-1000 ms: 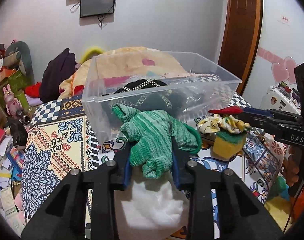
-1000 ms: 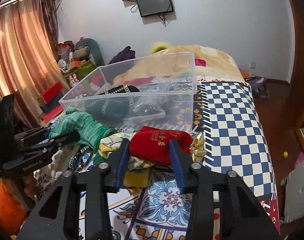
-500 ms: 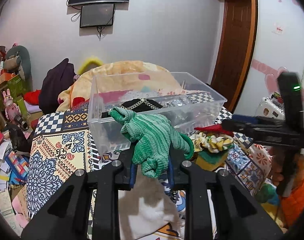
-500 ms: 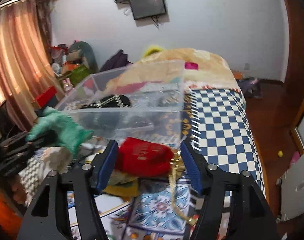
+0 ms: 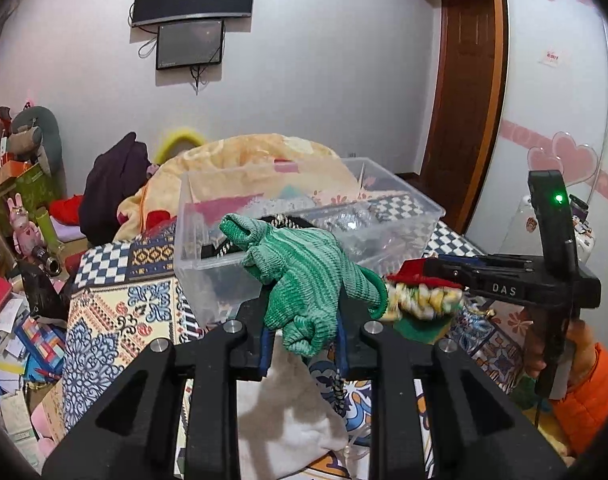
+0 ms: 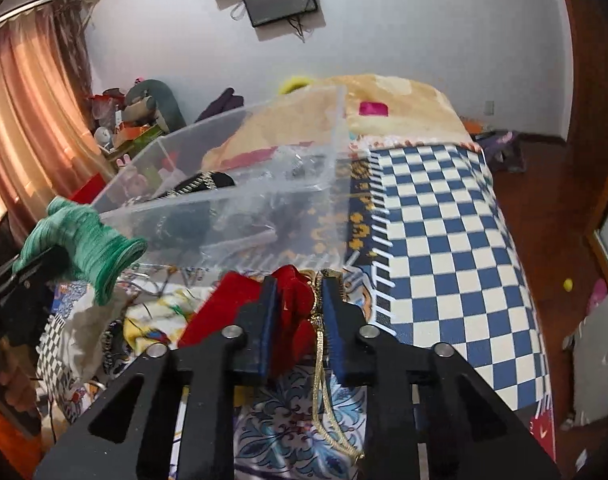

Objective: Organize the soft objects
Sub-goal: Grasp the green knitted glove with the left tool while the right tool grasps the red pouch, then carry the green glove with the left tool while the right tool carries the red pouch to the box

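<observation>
My left gripper [image 5: 303, 320] is shut on a green knitted glove [image 5: 304, 276] and holds it up in front of the clear plastic bin [image 5: 208, 256]. The glove also shows in the right wrist view [image 6: 84, 240]. My right gripper [image 6: 298, 292] is shut on a red pouch [image 6: 292, 312] with a gold drawstring [image 6: 320, 360], lifted just before the bin's [image 6: 264, 204] near wall. In the left wrist view the right gripper [image 5: 424, 270] shows at the right with the red pouch [image 5: 412, 272]. A dark cloth with gold trim lies in the bin.
A white cloth bag [image 5: 288, 412], a yellow floral cloth [image 5: 420, 300] and a green and yellow sponge [image 5: 416, 326] lie on the patterned bedspread [image 6: 436, 216] before the bin. A rolled blanket [image 6: 400, 108] lies behind it. Clutter [image 5: 12, 280] stands left of the bed.
The right gripper has closed on the red pouch and lifted it, gold cord dangling. The left gripper has raised the green glove higher, toward the bin.
</observation>
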`<state>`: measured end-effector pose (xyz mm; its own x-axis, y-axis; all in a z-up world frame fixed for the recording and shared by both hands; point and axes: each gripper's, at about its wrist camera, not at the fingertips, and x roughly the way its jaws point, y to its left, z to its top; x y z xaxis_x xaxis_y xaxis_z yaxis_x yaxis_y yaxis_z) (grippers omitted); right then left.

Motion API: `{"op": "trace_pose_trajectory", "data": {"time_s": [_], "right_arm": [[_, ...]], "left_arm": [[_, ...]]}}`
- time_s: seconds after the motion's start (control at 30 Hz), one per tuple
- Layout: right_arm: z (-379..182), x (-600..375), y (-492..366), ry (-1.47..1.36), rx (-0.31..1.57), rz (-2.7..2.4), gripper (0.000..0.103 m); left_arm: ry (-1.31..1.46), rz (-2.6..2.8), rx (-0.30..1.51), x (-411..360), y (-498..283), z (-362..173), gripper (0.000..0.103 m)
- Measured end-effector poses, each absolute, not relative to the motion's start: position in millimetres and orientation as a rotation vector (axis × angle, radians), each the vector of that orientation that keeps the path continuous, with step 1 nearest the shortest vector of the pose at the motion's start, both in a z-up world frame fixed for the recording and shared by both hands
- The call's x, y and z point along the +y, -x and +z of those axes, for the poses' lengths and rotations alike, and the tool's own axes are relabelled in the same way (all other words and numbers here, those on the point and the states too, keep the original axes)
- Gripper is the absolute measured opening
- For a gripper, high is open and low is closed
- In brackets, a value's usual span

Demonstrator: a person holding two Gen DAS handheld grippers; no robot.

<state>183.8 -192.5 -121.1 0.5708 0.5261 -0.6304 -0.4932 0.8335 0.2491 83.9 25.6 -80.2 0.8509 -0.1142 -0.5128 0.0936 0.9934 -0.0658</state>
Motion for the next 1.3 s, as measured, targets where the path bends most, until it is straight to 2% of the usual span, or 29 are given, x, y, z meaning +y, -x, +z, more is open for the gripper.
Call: {"op": "trace_pose_trajectory", "data": {"time_s": [0.37, 0.8, 1.0, 1.3], "right_arm": [[-57.1, -192.9, -148.1, -0.051, 0.551, 0.656, 0.016], [-18.0, -165.5, -174.1, -0.049, 0.433, 0.661, 0.016], [-16.3, -153.5, -188.6, -0.041, 0.433, 0.654, 0.016], [-52.4, -131.8, -211.8, 0.062, 0.546, 0.632, 0.016]], "left_arm": [[0.045, -0.069, 0.473, 38.1, -94.0, -51.2, 0.024], [0.070, -0.060, 0.457, 45.5, -136.3, -35.2, 0.024], [0.069, -0.071, 0.504, 39.2, -161.6, -43.2, 0.024], [0.057, -0.076, 0.648, 33.2, -196.3, -79.3, 0.024]]}}
